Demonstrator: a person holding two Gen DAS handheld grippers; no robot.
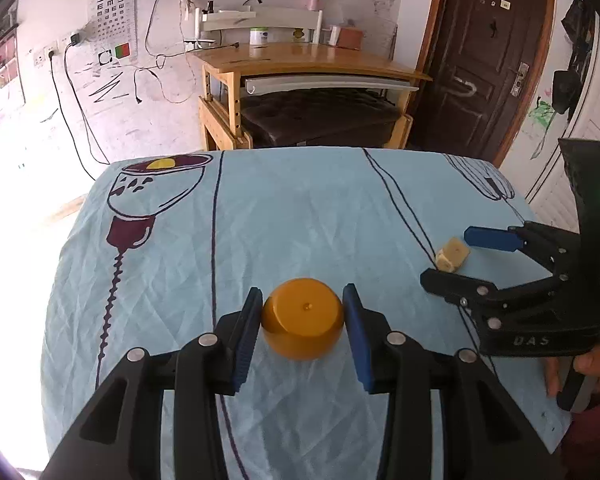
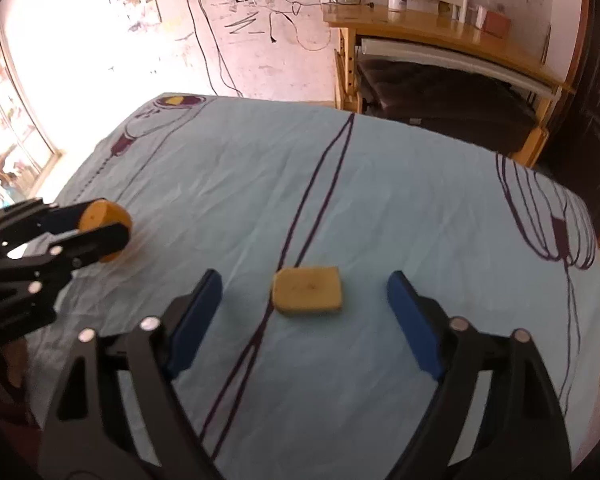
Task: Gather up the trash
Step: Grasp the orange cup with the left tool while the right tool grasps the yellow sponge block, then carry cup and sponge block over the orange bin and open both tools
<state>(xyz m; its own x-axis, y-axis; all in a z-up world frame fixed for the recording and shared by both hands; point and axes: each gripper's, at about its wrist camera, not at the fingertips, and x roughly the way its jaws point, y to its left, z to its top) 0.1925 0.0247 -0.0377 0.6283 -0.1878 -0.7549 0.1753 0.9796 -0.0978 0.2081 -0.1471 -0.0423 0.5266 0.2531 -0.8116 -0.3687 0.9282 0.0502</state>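
My left gripper [image 1: 302, 310] is shut on an orange bottle cap [image 1: 302, 318], its blue pads touching both sides, just above the light blue tablecloth [image 1: 292, 216]. In the right wrist view the same cap [image 2: 102, 220] shows at far left between the left gripper's fingers. A pale yellow rectangular scrap [image 2: 307, 289], like a piece of sponge or bread, lies on the cloth. My right gripper [image 2: 304, 300] is open, with its pads wide on either side of the scrap and not touching it. The scrap [image 1: 453, 255] and the right gripper [image 1: 452, 258] also show at the right of the left wrist view.
The table's far edge faces a wooden desk [image 1: 312, 60] with a dark seat under it and a dark door [image 1: 484, 52] at right. Cables hang on the wall at left. A hand [image 1: 588, 368] holds the right gripper at the table's right edge.
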